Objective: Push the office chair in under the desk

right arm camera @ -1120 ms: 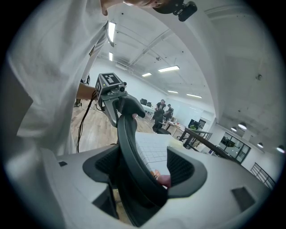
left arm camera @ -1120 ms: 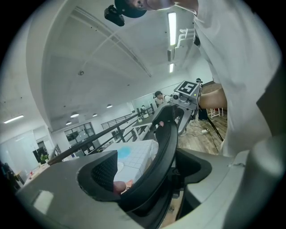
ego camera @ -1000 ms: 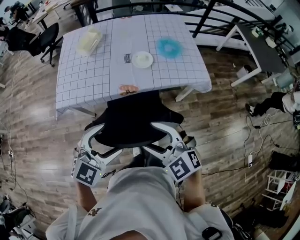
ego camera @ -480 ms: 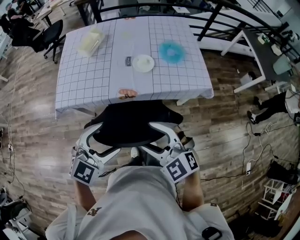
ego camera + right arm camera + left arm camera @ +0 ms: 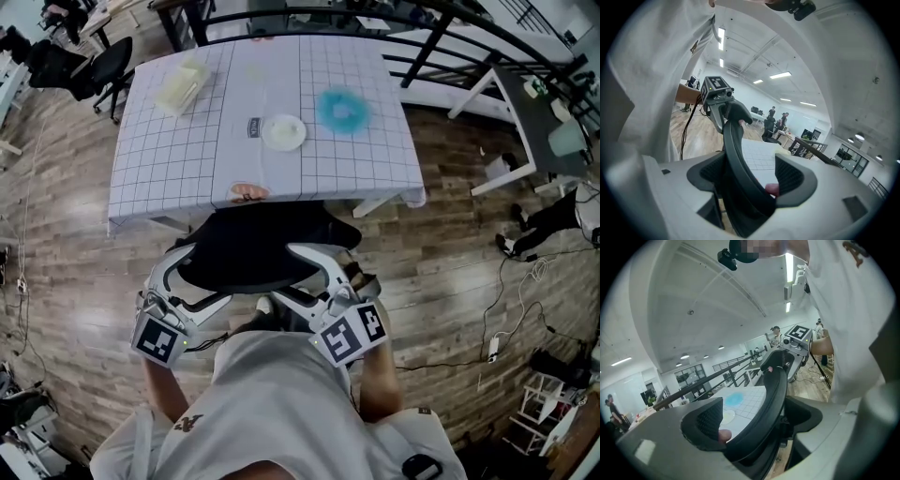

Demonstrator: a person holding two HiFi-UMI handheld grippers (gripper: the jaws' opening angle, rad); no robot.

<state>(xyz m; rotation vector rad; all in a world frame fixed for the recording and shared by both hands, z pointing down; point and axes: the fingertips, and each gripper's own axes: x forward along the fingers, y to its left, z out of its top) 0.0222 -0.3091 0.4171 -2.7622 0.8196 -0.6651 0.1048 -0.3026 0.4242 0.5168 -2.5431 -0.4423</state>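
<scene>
The black office chair [image 5: 253,246] stands at the near edge of the desk [image 5: 169,169], which wears a white grid cloth; the chair's front tucks under the cloth's hem. My left gripper [image 5: 186,287] is shut on the left end of the backrest's top rim, my right gripper [image 5: 313,276] on its right end. In the left gripper view the curved black rim [image 5: 773,394] runs between the jaws of the left gripper [image 5: 757,425]. The right gripper view shows the same rim [image 5: 736,154] clamped in the right gripper [image 5: 750,180]. The chair's base is hidden.
On the desk lie a white plate [image 5: 283,131], a blue fluffy thing [image 5: 339,106], a pale box [image 5: 180,82] and a pinkish item [image 5: 249,192] at the near edge. Another black chair [image 5: 89,66] stands at the far left, a grey table [image 5: 534,103] at the right, cables [image 5: 511,281] on the floor.
The chair and both grippers on it have edged forward toward the desk, so more of the chair sits under the cloth's edge. The grip is unchanged.
</scene>
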